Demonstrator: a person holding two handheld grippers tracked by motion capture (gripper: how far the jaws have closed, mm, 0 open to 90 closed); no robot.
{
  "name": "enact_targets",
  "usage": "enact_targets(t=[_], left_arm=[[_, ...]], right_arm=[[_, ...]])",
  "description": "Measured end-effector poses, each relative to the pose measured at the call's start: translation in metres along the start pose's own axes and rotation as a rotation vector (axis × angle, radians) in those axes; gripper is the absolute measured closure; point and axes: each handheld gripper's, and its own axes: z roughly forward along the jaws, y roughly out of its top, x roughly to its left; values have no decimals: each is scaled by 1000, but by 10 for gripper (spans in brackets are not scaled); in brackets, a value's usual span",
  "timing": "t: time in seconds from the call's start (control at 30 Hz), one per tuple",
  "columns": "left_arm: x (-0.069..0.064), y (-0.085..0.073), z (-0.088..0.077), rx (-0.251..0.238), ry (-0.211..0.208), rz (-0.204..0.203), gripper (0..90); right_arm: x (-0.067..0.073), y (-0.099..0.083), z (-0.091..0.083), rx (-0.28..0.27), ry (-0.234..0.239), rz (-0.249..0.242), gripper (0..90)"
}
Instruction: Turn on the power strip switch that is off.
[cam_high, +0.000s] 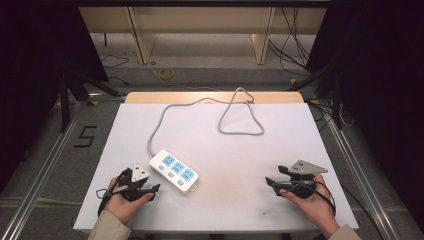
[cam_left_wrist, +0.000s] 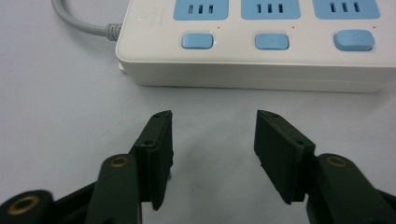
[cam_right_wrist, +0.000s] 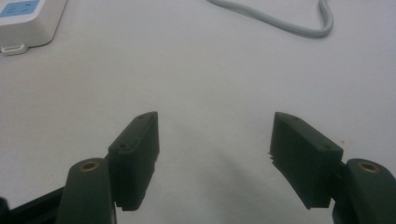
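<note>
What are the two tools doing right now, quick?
Left tool: open, empty, facing the power strip.
Right tool: open, empty.

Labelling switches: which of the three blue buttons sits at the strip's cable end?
In the left gripper view, the leftmost button on the power strip; the grey cable enters right beside it, while the other two sit further right.

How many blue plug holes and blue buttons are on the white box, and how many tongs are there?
Blue socket panels on the power strip: 3
Blue buttons: 3
Tongs: 2, the left tongs and the right tongs, both open
Total: 8
</note>
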Motion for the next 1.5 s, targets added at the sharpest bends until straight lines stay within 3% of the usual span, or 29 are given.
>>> enact_targets(t=[0.13,0.23,0.37,0.53,0.83,1.5], left_arm=[[0,3,-4,11,-3,-9,607],[-1,6,-9,25,3,-2,787],[-2,12,-13,45,0,-6,893],[-5,20,-14,80,-32,-14,894],[-9,34,-17,102,-73,-28,895],[-19,62,-14,132,-101,-19,895]], right_arm=[[0,0,0,-1,0,-2,336],[2,0,1,3,4,-3,336],[2,0,1,3,4,0,336],[2,0,1,4,3,0,336],[1,-1,1,5,1,8,336],[3,-1,1,4,3,9,337]])
